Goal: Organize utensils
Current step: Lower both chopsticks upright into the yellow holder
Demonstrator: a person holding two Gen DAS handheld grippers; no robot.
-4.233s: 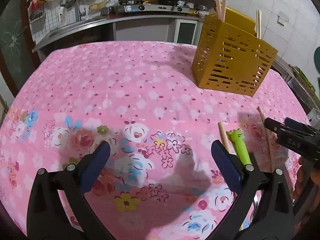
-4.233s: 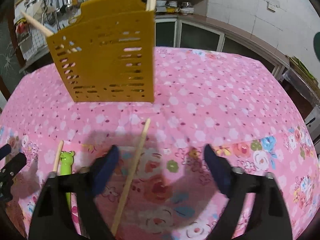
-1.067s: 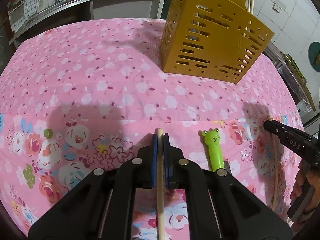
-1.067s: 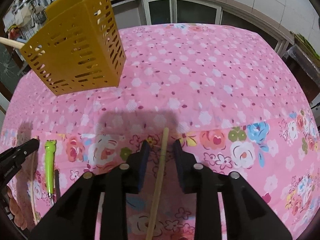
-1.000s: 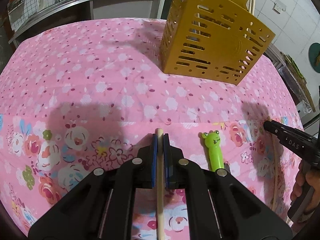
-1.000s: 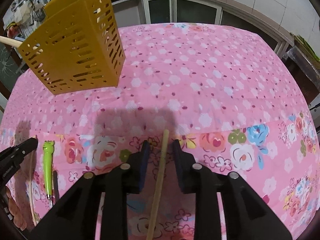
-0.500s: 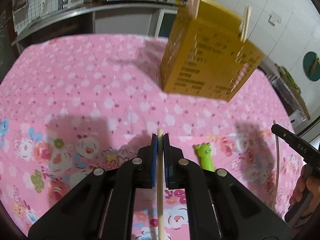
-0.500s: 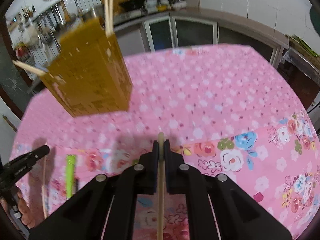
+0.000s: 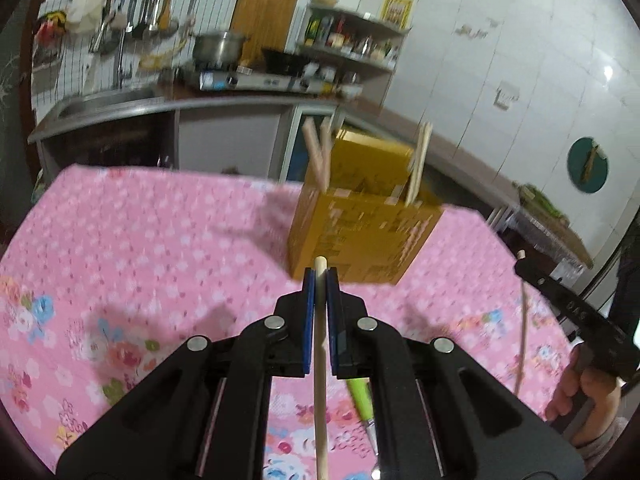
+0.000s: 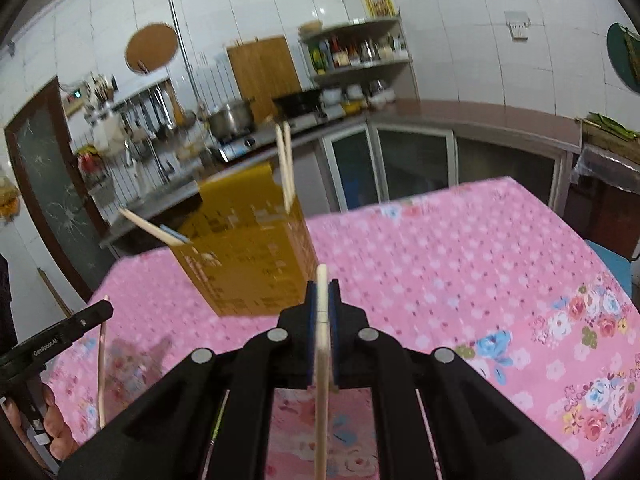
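A table under a pink floral tablecloth (image 9: 140, 240) spreads below and ahead of both grippers. On it, ahead of the left gripper (image 9: 320, 280) and a little to its right, stands a yellow slotted utensil holder (image 9: 360, 236); from the right gripper (image 10: 322, 292) the same holder (image 10: 248, 256) sits ahead and to the left. Several wooden chopsticks (image 9: 318, 160) already stand in the holder, some leaning out over its rim; the right wrist view shows one pair upright (image 10: 286, 168) and another poking out sideways to the left.

The left gripper is raised above the cloth with its blue pads (image 9: 307, 312) pressed onto a single wooden chopstick (image 9: 320, 380), whose tip pokes out just past the pads and whose length runs back between the black arms. Below and right of this gripper a green utensil handle (image 9: 360, 394) lies on the cloth, partly hidden by the gripper body.

The right gripper is likewise lifted, its blue pads (image 10: 334, 320) pinching a second wooden chopstick (image 10: 322, 380) the same way, tip forward toward the holder.

Each gripper shows at the far edge of the other's view, its chopstick hanging down beneath it.
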